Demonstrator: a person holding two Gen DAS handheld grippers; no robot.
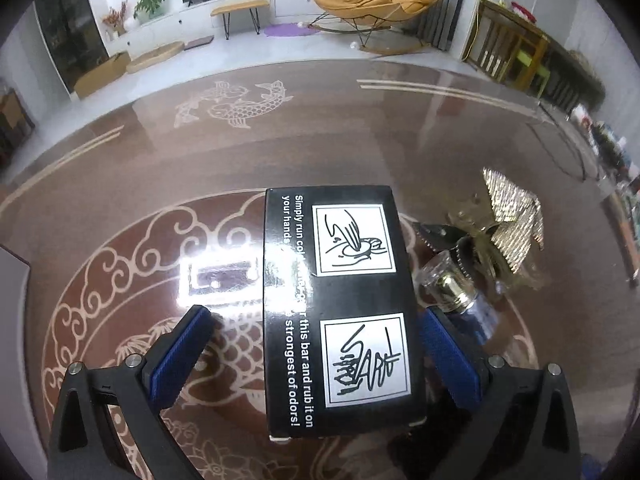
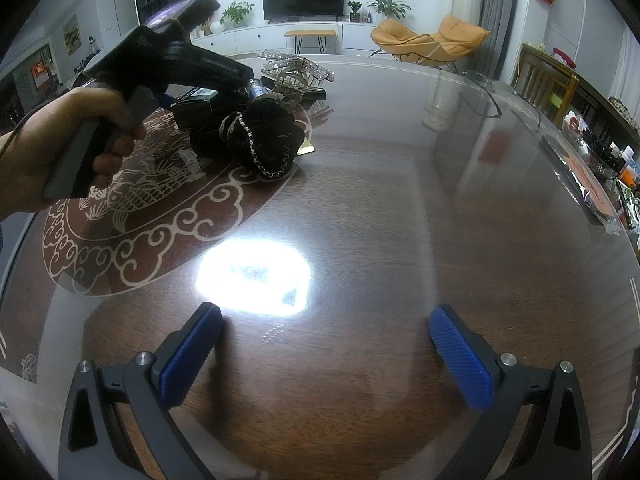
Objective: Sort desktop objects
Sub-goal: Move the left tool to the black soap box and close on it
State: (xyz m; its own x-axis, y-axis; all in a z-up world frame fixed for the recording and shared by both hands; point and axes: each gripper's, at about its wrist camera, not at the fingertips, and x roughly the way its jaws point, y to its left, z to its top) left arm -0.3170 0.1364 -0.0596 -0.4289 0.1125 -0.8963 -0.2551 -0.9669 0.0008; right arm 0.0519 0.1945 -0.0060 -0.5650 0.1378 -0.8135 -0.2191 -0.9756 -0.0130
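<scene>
My left tongs point(image 1: 316, 356) stand wide apart around the black box point(image 1: 338, 308); the right pad looks to be against its side and the left pad is clear of it, so I have not clamped it. My right tongs point(image 2: 326, 354) are also apart, holding nothing over bare worktop point(image 2: 400, 220) near its front edge. Just beside the box lie a small glass bottle point(image 1: 444, 280), a black hair clip point(image 1: 444, 238) and a glittery hair clip point(image 1: 512, 216). The right view shows a black scrunchie point(image 2: 256, 140) in the same heap toward the worktop's far left. I judge the sorting barely begun: everything is bunched together and nothing is set apart.
</scene>
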